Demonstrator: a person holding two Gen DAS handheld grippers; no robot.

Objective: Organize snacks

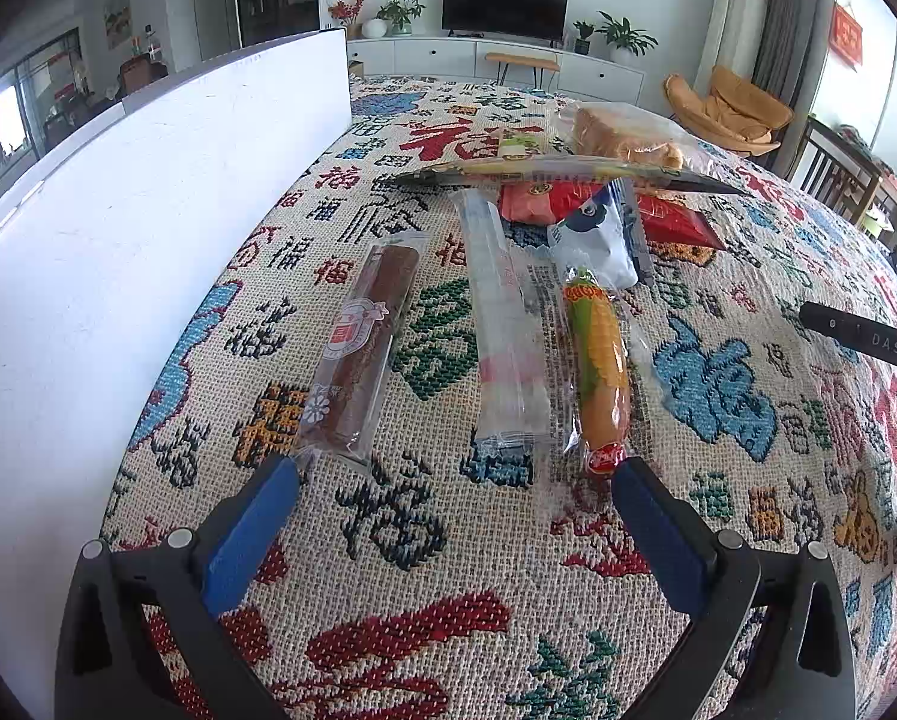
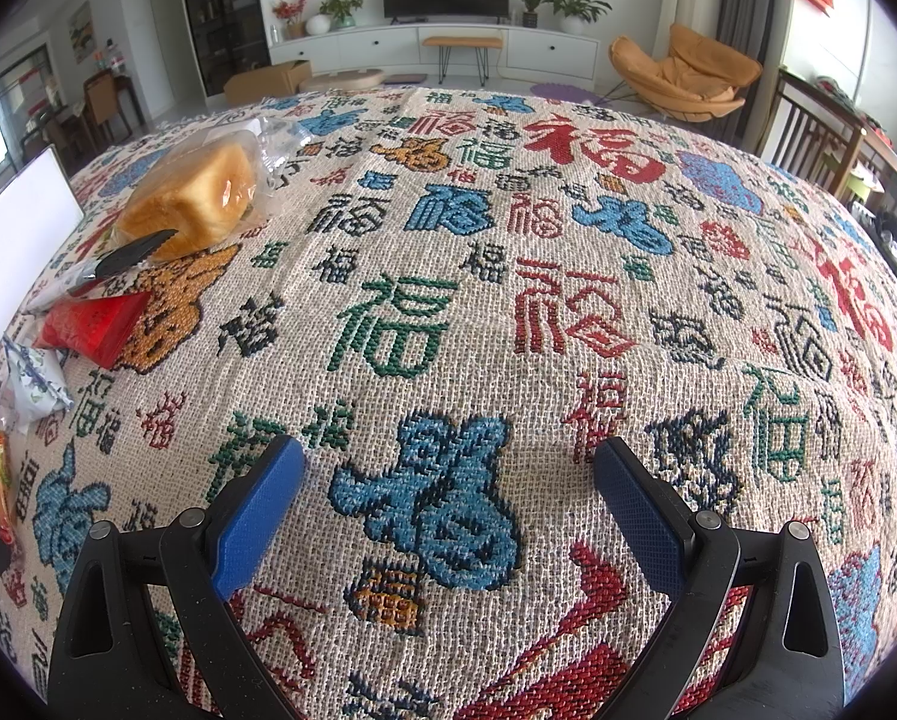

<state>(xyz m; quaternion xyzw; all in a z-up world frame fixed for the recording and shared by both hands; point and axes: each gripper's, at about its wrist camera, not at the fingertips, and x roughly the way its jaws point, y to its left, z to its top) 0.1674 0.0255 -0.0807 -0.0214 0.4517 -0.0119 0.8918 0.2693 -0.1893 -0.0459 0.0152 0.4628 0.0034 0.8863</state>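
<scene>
Both claws empty and wide, snacks still loose on the worktop.

My left claw (image 1: 454, 480) hangs spread just short of three long packets lying side by side: the brown bar (image 1: 361, 354) nearest the white box (image 1: 148, 228), the clear-wrapped stick (image 1: 505, 336) in the middle, the corn sausage (image 1: 598, 366) on the right; behind them a red pouch (image 1: 676, 222), a blue-and-white packet (image 1: 598, 240) and the bagged bread (image 1: 628, 138) overlap in a heap; my right claw (image 2: 448, 480) gapes over bare patterned cloth (image 2: 508, 300), well apart from any snack; I judge the middle stick the easiest start: straddle it across its width, settle low, pinch wrapper and filling together, not the flimsy sealed end.
</scene>
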